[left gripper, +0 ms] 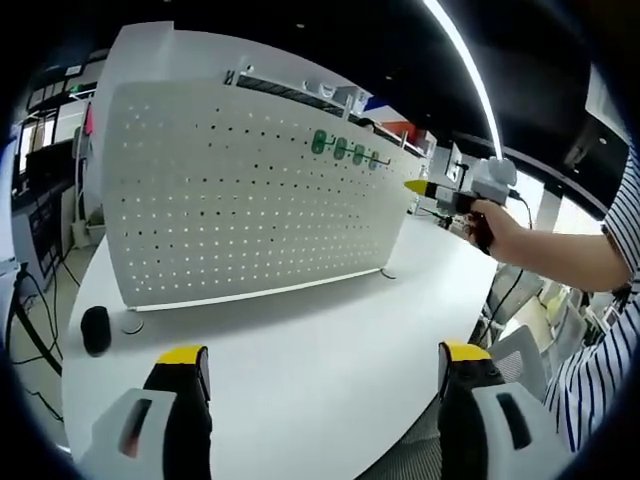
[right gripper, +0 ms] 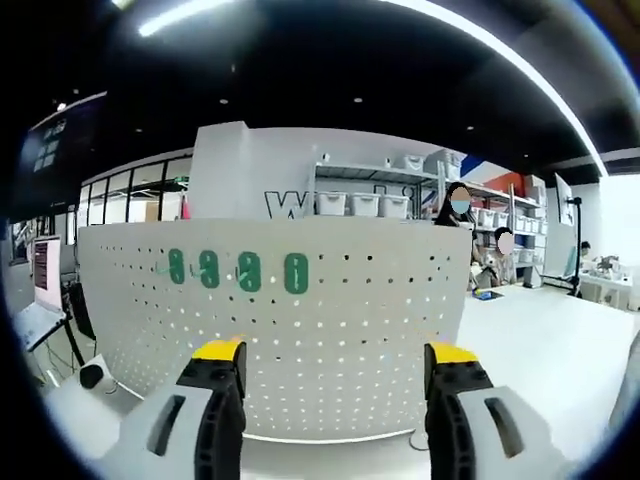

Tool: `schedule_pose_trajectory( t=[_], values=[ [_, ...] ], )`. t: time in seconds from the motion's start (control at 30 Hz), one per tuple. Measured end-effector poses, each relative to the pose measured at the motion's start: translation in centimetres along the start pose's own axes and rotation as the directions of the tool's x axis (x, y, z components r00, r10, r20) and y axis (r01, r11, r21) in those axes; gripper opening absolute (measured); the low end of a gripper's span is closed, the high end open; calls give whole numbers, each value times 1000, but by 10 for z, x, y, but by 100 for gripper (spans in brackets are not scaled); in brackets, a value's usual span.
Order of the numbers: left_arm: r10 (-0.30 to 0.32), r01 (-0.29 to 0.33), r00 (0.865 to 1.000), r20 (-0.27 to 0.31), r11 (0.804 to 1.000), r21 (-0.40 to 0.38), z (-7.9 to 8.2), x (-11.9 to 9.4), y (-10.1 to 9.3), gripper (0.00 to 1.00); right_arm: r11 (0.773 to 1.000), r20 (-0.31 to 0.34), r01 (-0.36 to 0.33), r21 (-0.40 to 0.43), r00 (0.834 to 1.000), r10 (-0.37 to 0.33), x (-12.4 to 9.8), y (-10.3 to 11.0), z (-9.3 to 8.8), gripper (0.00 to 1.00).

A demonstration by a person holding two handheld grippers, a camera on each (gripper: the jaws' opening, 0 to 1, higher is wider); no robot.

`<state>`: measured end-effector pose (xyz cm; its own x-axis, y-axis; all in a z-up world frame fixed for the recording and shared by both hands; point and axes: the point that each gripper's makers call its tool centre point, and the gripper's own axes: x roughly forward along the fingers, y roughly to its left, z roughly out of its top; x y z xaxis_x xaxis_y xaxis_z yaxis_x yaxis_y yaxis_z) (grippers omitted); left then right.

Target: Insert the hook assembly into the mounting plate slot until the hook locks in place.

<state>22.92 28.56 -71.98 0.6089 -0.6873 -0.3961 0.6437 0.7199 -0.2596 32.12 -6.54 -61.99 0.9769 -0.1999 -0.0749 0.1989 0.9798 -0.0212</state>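
Four green hooks (right gripper: 236,270) hang on the pegboard (right gripper: 330,320), both grippers apart

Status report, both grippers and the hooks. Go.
Left gripper open, empty, over the white table. Right gripper open, empty, facing the pegboard. Four green hooks already on the board. Nothing in the way.

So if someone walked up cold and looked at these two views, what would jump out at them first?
Most likely the big white pegboard standing upright on the white table, with a row of four green hooks along its upper edge. Next, the yellow-tipped grippers: the left gripper open over bare tabletop, and the right gripper open, facing the board just below the hooks.
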Motion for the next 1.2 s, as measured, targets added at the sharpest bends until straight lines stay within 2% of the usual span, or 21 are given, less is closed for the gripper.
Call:
schedule_pose_trajectory(
  t=[0.3,0.37,0.57,0.67,0.73,0.87,0.97,1.2],
  values=[
    [-16,16,1000,6,1000,3,0,-1,-5,97,999,-79,-10,-47,997,6,-36,3,-41,75],
    [-16,16,1000,3,1000,4,-2,-2,-5,97,998,-108,-38,-53,994,32,-44,10,-51,76],
    [-14,14,1000,1,1000,5,-3,-5,-4,98,998,-145,-43,-36,989,37,-65,14,-68,81],
    [-15,15,1000,0,1000,4,-4,-5,-4,98,996,-164,-62,-70,985,50,-74,17,-75,78],
    [-17,17,1000,-1,1000,4,-5,-5,-4,98,996,-183,-74,-56,981,62,-80,18,-81,79],
    [-20,20,1000,-3,1000,3,-7,-6,-5,98,994,-203,-85,-62,977,71,-91,18,-89,82],
    [-21,21,1000,-3,1000,2,-8,-6,-5,98,997,-189,-71,-34,980,63,-101,15,-89,82],
    [-17,17,1000,0,1000,-4,-10,-8,-5,99,998,-203,-62,1,977,61,-119,14,-94,85]
  ],
)
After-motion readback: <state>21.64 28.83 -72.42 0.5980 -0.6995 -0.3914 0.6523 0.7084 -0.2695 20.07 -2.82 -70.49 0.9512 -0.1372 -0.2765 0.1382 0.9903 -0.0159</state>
